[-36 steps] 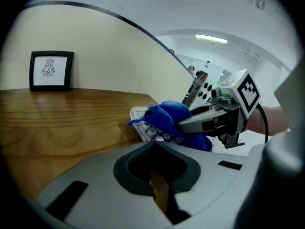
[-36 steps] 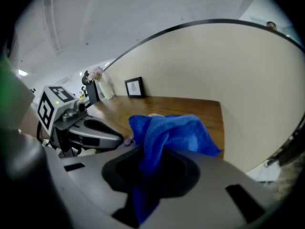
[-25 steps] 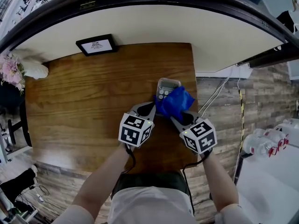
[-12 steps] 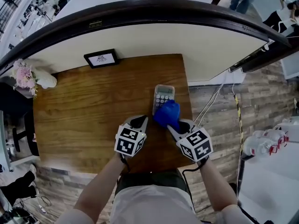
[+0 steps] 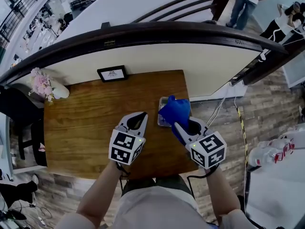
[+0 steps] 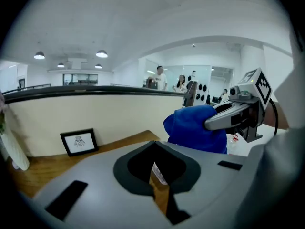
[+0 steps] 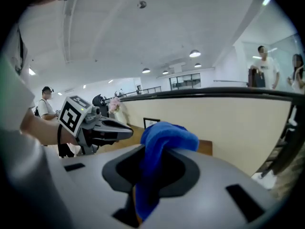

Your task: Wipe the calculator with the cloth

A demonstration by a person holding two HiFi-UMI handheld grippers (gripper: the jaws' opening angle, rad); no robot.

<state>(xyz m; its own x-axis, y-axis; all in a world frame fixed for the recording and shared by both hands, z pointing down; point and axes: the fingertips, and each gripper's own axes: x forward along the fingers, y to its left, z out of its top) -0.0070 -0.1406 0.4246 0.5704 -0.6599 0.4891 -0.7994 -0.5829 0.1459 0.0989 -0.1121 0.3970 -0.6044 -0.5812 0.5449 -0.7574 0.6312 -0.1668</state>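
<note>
The calculator [image 5: 162, 120] lies near the table's right edge, and only its left rim shows from under the blue cloth [image 5: 175, 110]. My right gripper [image 5: 180, 123] is shut on the cloth and holds it over the calculator. The cloth bulges out of its jaws [image 7: 164, 136]. My left gripper [image 5: 139, 115] is shut and empty, a little left of the calculator and not touching it. In the left gripper view, a sliver of the calculator [image 6: 158, 172] shows through the jaw opening, with the cloth [image 6: 198, 128] and right gripper [image 6: 232, 117] beyond.
The wooden table [image 5: 81, 128] ends just right of the calculator, with floor beyond. A small framed picture [image 5: 112, 73] stands at the table's back edge against a cream wall. A vase of pink flowers [image 5: 43, 84] stands at the far left corner.
The right gripper has pushed the cloth away from me along the calculator, so it now covers most of it. The left gripper has drawn back to the left, away from the calculator.
</note>
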